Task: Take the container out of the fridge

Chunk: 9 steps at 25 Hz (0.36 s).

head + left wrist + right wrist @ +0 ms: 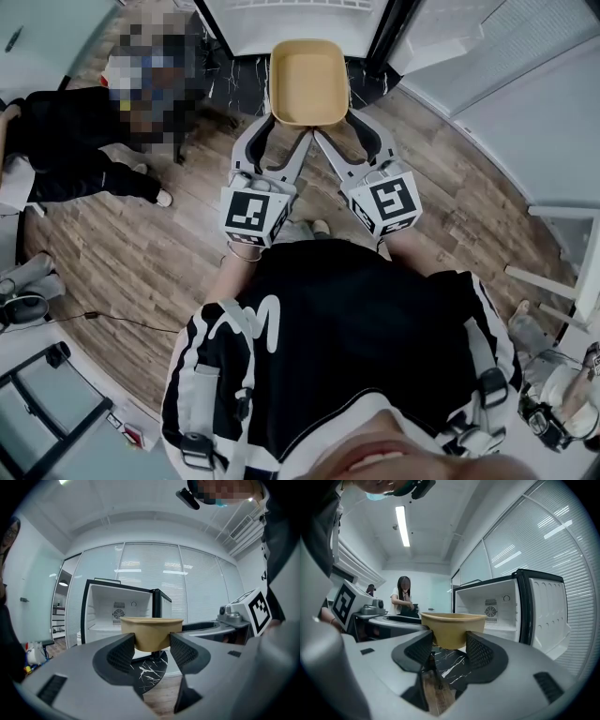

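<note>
Head view: both grippers meet on one tan container (309,82), held up in the air in front of the open fridge (300,17), not resting on anything. Container is upright, open side up, nothing visible inside.

Left gripper (289,127): takes the container's near end from the left. In the left gripper view the left gripper (152,645) has its two jaws closed against the container (151,626), one ribbed pad on each side wall below the rim.

Right gripper (335,122): takes the same near end from the right, just beside the left one. In the right gripper view the right gripper (450,646) is likewise clamped on the container (453,624), pads pressed on both sides.

Fridge (119,611): white interior with a fan grille on the back wall; its door (548,616) stands open at the right.

Below the container: a dark marbled floor panel (239,86), with wood floor (150,253) nearer the person.

A second person in dark clothes (75,141) is low at the left.
</note>
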{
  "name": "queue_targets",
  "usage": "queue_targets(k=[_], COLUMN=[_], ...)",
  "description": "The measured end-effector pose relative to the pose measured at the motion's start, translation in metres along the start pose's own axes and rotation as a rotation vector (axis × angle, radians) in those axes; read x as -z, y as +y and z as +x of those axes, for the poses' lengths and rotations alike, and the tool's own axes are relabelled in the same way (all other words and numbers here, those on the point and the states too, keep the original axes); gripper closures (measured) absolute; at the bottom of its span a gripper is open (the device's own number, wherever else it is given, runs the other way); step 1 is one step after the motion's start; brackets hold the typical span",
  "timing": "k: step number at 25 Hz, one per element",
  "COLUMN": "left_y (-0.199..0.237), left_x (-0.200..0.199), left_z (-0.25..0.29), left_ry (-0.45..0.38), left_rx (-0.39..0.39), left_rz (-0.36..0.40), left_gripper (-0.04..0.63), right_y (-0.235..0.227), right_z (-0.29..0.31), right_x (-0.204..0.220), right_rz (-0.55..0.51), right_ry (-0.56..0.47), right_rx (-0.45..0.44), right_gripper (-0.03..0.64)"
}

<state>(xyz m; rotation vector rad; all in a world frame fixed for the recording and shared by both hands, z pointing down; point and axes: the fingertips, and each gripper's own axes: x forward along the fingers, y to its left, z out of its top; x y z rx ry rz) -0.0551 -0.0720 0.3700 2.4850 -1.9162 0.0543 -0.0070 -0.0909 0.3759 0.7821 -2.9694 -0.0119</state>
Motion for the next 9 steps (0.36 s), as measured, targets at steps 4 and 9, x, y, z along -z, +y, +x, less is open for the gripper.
queue_targets(k=[4, 9], left_y=[-0.0004, -0.003], left_x=[0.0013, -0.0021], left_z=[-0.0009, -0.001], left_ry=[0.009, -0.006], left_rx=[-0.006, 0.002], left_rz=[-0.004, -0.008], left_gripper=[0.36, 0.36], right_y=[0.0005, 0.0007], right_z=[-0.0014, -0.0036], right_x=[0.0006, -0.0009], right_rz=[0.0, -0.002], right_ry=[0.0, 0.003], right_rx=[0.002, 0.007], right_gripper=[0.388, 0.388])
